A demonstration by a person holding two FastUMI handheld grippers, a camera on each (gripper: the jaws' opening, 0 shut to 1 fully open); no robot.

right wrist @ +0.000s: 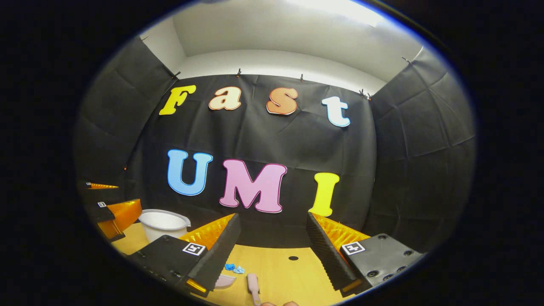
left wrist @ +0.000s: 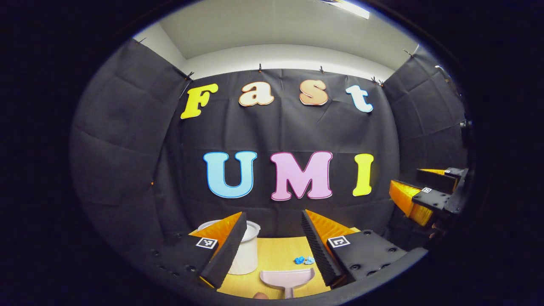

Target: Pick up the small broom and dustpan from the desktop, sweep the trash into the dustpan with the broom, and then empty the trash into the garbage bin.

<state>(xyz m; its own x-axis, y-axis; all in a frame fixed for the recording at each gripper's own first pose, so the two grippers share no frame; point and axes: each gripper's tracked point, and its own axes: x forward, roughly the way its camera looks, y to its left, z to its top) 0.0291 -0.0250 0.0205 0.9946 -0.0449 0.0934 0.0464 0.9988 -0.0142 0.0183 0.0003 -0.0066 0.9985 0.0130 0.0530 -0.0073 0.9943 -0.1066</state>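
A wooden desk (left wrist: 276,255) stood in front of the black cloth wall of the booth. A white garbage bin (left wrist: 248,255) sat at the back of the desk on its left side, partly hidden behind one finger in the left gripper view; it showed again in the right gripper view (right wrist: 163,224). The left gripper (left wrist: 272,246) hung above the desk with its fingers spread wide apart and nothing between them. The right gripper (right wrist: 272,250) was likewise held above the desk, fingers wide apart and gripping nothing. A pink dustpan (left wrist: 287,278) lay flat on the desk near the front edge, its mouth facing the wall. The pink handle of a small broom (right wrist: 253,288) lay just beside the dustpan. Small crumpled blue scraps of trash (left wrist: 304,260) lay on the desk just beyond the dustpan, between it and the wall.
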